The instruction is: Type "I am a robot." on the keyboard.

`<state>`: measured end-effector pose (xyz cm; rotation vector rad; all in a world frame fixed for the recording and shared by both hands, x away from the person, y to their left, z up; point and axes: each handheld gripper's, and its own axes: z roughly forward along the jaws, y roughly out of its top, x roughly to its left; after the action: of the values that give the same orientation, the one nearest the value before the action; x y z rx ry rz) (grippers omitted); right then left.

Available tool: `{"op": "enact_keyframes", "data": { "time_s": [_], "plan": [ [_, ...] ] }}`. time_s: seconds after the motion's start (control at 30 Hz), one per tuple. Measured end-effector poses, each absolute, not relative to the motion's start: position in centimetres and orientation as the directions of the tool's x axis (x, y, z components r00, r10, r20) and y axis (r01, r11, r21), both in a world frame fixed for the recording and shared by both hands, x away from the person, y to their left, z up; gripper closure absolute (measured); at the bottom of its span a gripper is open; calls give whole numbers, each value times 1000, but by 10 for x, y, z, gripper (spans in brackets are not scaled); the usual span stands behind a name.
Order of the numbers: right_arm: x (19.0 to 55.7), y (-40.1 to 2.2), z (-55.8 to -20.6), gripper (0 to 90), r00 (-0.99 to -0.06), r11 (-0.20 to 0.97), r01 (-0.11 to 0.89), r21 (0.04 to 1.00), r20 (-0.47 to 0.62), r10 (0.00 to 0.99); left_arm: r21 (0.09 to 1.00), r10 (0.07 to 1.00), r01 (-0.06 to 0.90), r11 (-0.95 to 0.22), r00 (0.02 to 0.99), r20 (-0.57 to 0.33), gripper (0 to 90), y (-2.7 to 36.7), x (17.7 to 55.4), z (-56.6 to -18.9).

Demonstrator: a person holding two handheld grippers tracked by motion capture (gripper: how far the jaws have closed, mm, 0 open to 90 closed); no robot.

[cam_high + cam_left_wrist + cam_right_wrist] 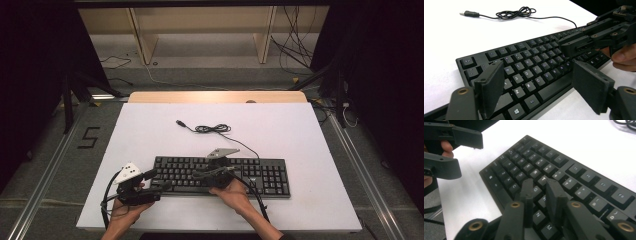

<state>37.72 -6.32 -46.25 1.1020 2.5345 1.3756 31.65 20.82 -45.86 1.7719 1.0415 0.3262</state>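
Note:
A black keyboard [260, 175] lies on the white table top [300, 130], near the front edge. Its cable [212, 129] runs back in a loose coil to a USB plug [180, 122]. My left gripper [157, 180] is open at the keyboard's left end, its jaws wide apart over the lower-left keys [524, 82] with nothing held. My right gripper [200, 175] points left over the middle letter keys [536, 190]. Its jaws stand a narrow gap apart with nothing between them. Each gripper view also shows the other gripper: the right gripper [566, 45] and the left gripper [470, 156].
Wooden shelving [200, 30] stands on the floor beyond the table, with loose cables [295, 45] beside it. Metal rails [45, 175] run along both sides of the table. White table surface stretches behind and to the right of the keyboard.

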Motion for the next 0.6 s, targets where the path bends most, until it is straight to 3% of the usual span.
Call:
{"op": "enact_keyframes", "data": {
  "time_s": [0.6],
  "plan": [
    [385,-81,-455,430,-715,329,574,750,263,648,861,771,495,-116,592,-237,255,209,316,-458]
  ]
}}
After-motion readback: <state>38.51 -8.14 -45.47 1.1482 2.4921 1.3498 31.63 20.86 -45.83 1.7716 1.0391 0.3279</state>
